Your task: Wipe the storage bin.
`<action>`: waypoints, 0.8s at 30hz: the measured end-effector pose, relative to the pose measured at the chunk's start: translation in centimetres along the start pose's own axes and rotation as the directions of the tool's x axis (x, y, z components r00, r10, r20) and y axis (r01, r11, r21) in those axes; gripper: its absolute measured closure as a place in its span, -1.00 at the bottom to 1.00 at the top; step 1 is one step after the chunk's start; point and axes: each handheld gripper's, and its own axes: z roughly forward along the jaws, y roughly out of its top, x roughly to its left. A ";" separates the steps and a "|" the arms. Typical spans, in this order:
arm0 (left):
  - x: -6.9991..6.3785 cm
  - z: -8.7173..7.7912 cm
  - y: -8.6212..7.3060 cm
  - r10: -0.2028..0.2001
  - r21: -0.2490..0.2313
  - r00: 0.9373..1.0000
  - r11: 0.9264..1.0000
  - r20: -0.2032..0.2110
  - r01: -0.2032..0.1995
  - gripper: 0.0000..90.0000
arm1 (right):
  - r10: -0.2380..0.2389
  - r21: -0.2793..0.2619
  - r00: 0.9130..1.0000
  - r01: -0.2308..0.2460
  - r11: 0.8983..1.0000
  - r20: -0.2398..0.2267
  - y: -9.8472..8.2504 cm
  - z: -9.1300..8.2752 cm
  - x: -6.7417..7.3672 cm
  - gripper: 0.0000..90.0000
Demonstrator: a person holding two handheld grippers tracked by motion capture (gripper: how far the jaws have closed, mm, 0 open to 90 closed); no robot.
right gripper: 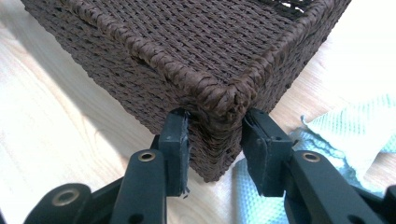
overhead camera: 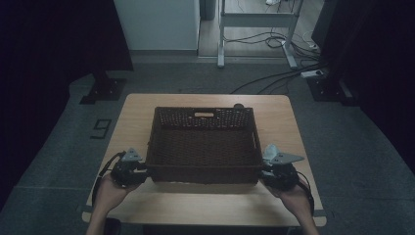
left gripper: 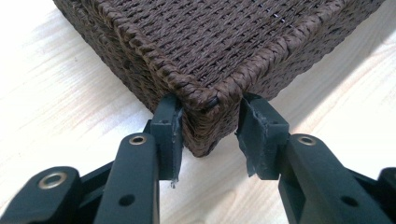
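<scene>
A dark brown woven basket [overhead camera: 203, 119] sits in the middle of the light wooden table [overhead camera: 205, 200], open side up, with nothing showing inside it. My left gripper [overhead camera: 142, 168] is at its near left corner. In the left gripper view the basket corner [left gripper: 205, 70] sits between the jaws of that gripper [left gripper: 208, 122], and both pads press on it. My right gripper [overhead camera: 265, 171] is at the near right corner. Its own view shows this gripper [right gripper: 215, 133] clamped on the basket corner [right gripper: 224, 100] in the same way. A hand holds each gripper from the table's near edge.
A pale blue-green cloth [right gripper: 345, 135] lies on the table beside and under the basket's right corner. A small dark round object [overhead camera: 238, 105] sits just behind the basket's far rim. Beyond the table are a desk frame [overhead camera: 254, 22] and floor cables [overhead camera: 274, 78].
</scene>
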 end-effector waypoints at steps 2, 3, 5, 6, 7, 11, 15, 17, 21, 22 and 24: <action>0.2 0.3 0.2 0.002 -0.005 1.000 1.000 -0.006 -0.002 0.34 | 0.002 -0.001 1.000 -0.001 1.000 0.006 0.2 0.2 -0.3 0.35; 0.2 0.4 0.3 0.004 -0.005 1.000 1.000 -0.015 -0.004 0.34 | -0.001 -0.001 1.000 0.001 1.000 0.011 0.3 0.3 -0.4 0.35; 0.4 0.6 0.6 0.004 -0.008 1.000 1.000 -0.023 -0.004 0.33 | -0.002 0.000 1.000 0.002 1.000 0.019 0.5 0.5 -0.6 0.35; 0.4 0.6 0.6 0.004 -0.008 1.000 1.000 -0.023 -0.004 0.33 | -0.002 0.001 1.000 0.002 1.000 0.018 0.6 0.6 -0.7 0.34; 0.5 0.8 0.7 0.006 -0.008 1.000 1.000 -0.022 -0.006 0.33 | 0.000 0.000 1.000 0.000 1.000 0.022 0.7 0.7 -0.9 0.34; 1.0 1.5 1.6 0.010 -0.010 0.999 1.000 -0.047 -0.010 0.32 | 0.005 -0.002 0.999 -0.005 1.000 0.035 1.1 1.1 -1.4 0.33; 1.4 2.0 2.2 0.008 -0.010 0.998 1.000 -0.060 -0.009 0.32 | 0.010 0.001 0.999 -0.010 1.000 0.052 1.6 1.6 -1.8 0.33; 1.6 2.2 2.5 0.005 -0.013 0.998 1.000 -0.059 -0.006 0.32 | 0.012 -0.001 0.998 -0.012 1.000 0.059 1.8 1.8 -2.1 0.33; 1.9 2.6 2.8 0.005 -0.019 0.998 1.000 -0.061 -0.006 0.31 | 0.018 -0.002 0.998 -0.018 1.000 0.064 2.1 2.1 -2.6 0.33; 2.0 2.7 2.9 0.006 -0.021 0.998 1.000 -0.059 -0.007 0.31 | 0.017 0.000 0.998 -0.017 1.000 0.064 2.2 2.2 -2.8 0.33; 2.2 2.9 3.1 0.005 -0.022 0.998 1.000 -0.062 -0.006 0.31 | 0.025 -0.004 0.997 -0.025 1.000 0.070 2.3 2.4 -3.0 0.33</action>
